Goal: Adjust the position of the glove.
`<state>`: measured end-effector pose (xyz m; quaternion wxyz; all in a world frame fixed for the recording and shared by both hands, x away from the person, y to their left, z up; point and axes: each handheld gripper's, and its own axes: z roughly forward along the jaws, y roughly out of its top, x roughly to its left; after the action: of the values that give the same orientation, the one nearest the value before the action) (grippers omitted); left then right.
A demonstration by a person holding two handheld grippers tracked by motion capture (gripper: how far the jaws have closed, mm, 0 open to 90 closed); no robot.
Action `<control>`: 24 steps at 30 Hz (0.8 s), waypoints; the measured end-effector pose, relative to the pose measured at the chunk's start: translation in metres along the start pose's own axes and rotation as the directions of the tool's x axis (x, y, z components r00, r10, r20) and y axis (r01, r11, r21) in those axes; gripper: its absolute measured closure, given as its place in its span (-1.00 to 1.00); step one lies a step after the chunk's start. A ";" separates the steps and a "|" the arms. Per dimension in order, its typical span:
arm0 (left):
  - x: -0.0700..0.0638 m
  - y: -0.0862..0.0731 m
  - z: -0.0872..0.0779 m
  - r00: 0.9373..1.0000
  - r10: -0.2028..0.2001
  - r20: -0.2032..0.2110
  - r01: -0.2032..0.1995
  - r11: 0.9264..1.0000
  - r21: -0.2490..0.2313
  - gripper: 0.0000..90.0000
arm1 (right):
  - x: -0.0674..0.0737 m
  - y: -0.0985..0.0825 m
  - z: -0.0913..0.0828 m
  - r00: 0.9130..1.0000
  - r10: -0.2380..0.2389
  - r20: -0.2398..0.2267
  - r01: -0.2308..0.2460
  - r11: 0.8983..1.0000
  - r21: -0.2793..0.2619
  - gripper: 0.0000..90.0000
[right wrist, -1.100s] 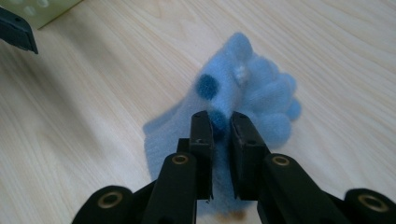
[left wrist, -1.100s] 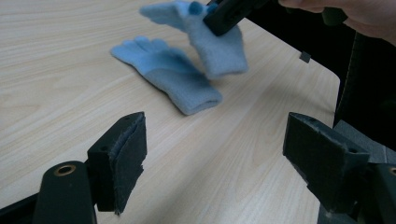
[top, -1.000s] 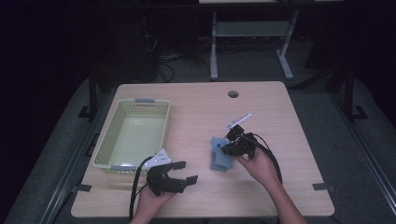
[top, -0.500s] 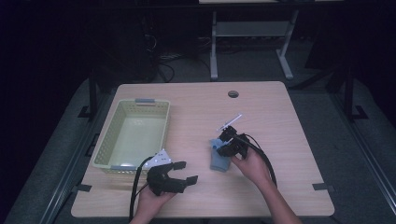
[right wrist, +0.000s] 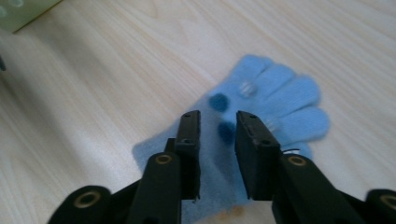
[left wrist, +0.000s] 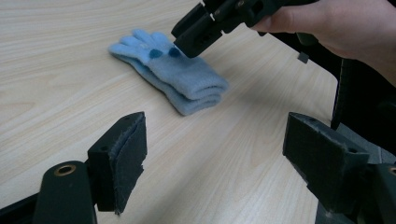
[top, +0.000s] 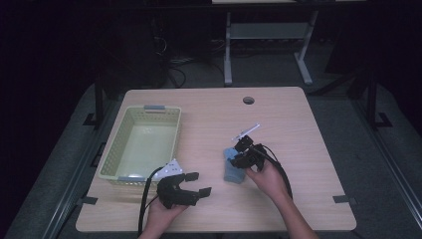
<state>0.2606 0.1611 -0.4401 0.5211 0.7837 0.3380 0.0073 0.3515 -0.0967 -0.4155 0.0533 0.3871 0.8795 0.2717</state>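
Because the right gripper (right wrist: 217, 140) has just been opening its jaws a little above the blue glove (right wrist: 261, 112) flat on the table (top: 308, 129), nothing between them, the glove may stay behind, while the left gripper (left wrist: 215, 158) waits wide open and empty.

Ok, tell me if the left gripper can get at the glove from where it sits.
Probably yes. The left gripper is open, and bare table lies between it and the glove. The right gripper, though, hangs right over the glove and would crowd a grasp.
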 end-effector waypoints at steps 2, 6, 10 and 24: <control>0.000 0.000 0.000 1.000 -0.001 0.001 0.001 1.000 0.002 -0.51 | 0.000 -0.001 0.005 1.000 0.002 -0.007 -0.002 1.000 0.020 0.66; -0.001 0.000 0.001 1.000 -0.009 0.000 0.009 1.000 0.003 -0.50 | -0.003 -0.005 0.018 1.000 0.022 -0.021 -0.021 0.999 0.043 0.68; -0.004 0.001 0.004 1.000 0.002 0.011 -0.002 1.000 0.009 -0.48 | -0.006 -0.008 0.021 0.998 0.046 -0.038 -0.045 0.999 0.026 0.67; -0.003 0.022 0.026 0.999 -0.047 0.010 0.047 0.998 0.033 -0.47 | -0.016 -0.029 -0.010 0.980 0.179 -0.092 -0.187 0.978 -0.089 0.20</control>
<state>0.2790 0.1329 -0.4332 0.5100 0.7839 0.3537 -0.0146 0.3403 -0.1287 -0.4240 0.0100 0.4517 0.8273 0.3338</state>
